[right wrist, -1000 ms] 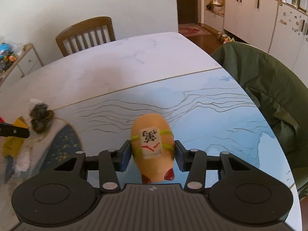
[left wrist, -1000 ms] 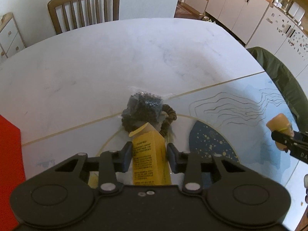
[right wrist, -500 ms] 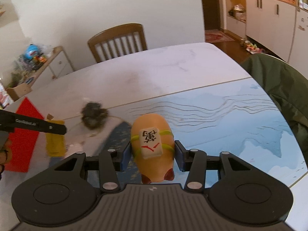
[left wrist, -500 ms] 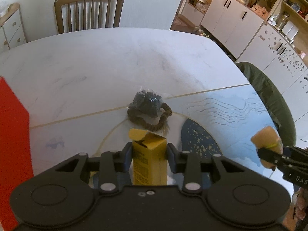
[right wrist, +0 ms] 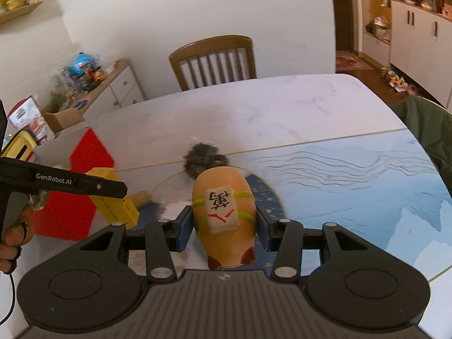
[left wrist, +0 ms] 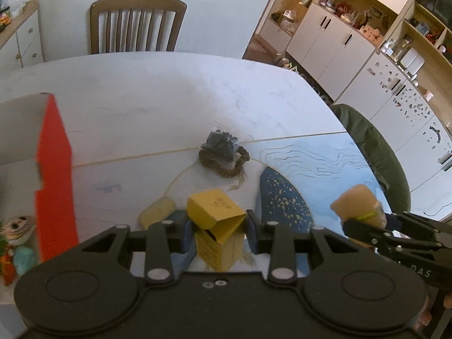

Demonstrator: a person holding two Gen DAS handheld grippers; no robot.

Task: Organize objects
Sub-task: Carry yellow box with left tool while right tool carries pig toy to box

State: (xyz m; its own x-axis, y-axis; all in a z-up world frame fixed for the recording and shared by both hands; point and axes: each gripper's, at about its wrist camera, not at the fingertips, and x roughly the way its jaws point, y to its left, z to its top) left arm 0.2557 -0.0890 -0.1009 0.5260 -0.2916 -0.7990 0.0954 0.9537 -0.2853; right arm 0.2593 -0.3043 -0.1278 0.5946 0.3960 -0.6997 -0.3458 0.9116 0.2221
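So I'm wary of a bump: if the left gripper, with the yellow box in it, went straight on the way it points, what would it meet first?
Probably the dark bundle with the braided ring, lying straight ahead of the left gripper and its yellow box on the table. Height is unclear; it might pass above.

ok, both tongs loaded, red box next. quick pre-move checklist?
1. Left tongs closed on the yellow carton: ok.
2. Right tongs closed on the pig toy: ok.
3. Carton flap shut: not ok, it hangs open.
4. Red box open on top: ok.
5. Free room inside the box: cannot tell; toys show at its edge.
6. Hair tie bundle and small yellow block out of the way: ok.
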